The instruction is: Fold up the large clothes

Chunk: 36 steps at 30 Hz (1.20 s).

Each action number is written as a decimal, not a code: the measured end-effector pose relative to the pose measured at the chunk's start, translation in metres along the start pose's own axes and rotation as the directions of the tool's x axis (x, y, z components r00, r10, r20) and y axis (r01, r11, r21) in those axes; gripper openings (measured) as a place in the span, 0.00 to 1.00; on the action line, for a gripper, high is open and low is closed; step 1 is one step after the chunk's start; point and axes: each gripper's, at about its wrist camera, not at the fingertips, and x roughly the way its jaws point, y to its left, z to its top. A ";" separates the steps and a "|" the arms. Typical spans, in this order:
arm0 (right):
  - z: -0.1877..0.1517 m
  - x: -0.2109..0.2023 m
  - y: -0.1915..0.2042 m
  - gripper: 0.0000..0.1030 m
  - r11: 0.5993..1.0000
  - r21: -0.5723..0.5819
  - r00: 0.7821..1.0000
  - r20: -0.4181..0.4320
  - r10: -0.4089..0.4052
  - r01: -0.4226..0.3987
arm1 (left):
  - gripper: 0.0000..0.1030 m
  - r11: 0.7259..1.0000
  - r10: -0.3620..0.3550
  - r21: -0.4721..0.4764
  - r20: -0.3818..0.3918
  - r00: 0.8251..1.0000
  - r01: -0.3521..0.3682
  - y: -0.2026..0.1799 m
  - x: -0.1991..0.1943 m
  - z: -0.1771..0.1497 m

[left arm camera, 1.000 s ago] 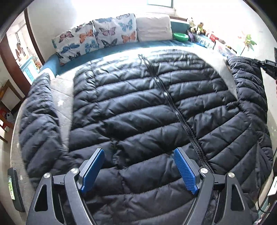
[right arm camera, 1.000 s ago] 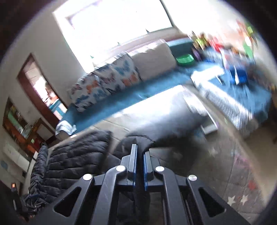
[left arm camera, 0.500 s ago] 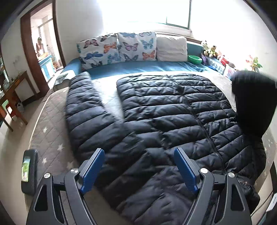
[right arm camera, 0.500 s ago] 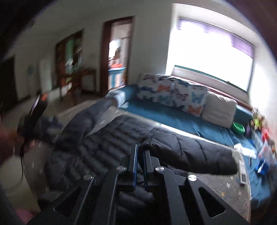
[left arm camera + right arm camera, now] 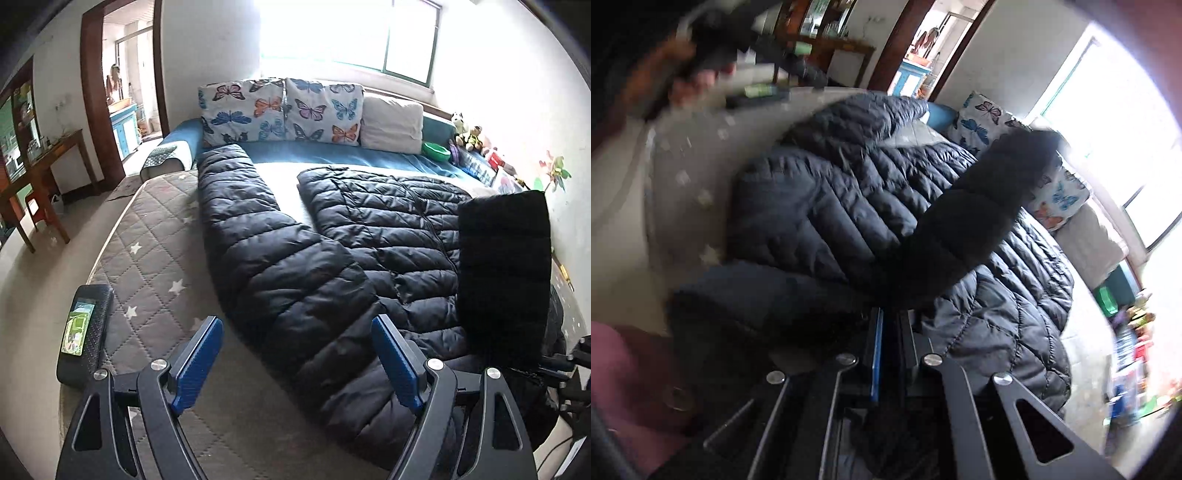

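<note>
I judge I'm mid-fold on the big black quilted puffer jacket, which lies spread ahead of both tools on the grey star-quilted mattress. My right hand-held gripper is pressed together, pinching the lifted black sleeve. Next that sleeve must be laid across the body. My left hand-held gripper hangs spread, empty. Beyond: butterfly-print cushions, bright window.

1. Grey quilted mattress with white star print, carries everything.
2. Black quilted puffer jacket spread flat on it, one sleeve stretched toward the pillows.
3. Black phone-like device with lit green screen on the near left edge.
</note>
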 end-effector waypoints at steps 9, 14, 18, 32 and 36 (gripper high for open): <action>0.030 -0.022 -0.032 0.44 0.951 0.238 0.976 0.139 0.169 -0.198 | 0.85 0.999 0.008 -0.035 0.022 1.000 -0.007 0.008 -0.012 0.005; 0.027 0.019 -0.015 0.44 0.936 0.242 0.967 0.036 0.253 -0.254 | 0.85 0.997 -0.044 -0.057 0.024 0.999 0.045 0.001 -0.020 0.005; 0.014 0.007 -0.044 0.44 0.899 0.345 0.962 0.084 0.258 -0.271 | 0.85 0.993 -0.116 -0.016 0.024 0.993 0.117 -0.026 -0.028 0.003; -0.103 0.030 -0.155 0.44 0.769 0.635 0.991 -0.131 0.022 0.066 | 0.62 0.932 -0.279 0.208 -0.111 0.954 0.296 -0.156 0.024 -0.024; -0.102 0.029 -0.153 0.44 0.782 0.617 0.988 -0.151 0.010 0.087 | 0.56 0.932 -0.229 0.246 -0.167 0.959 0.266 -0.162 0.050 -0.042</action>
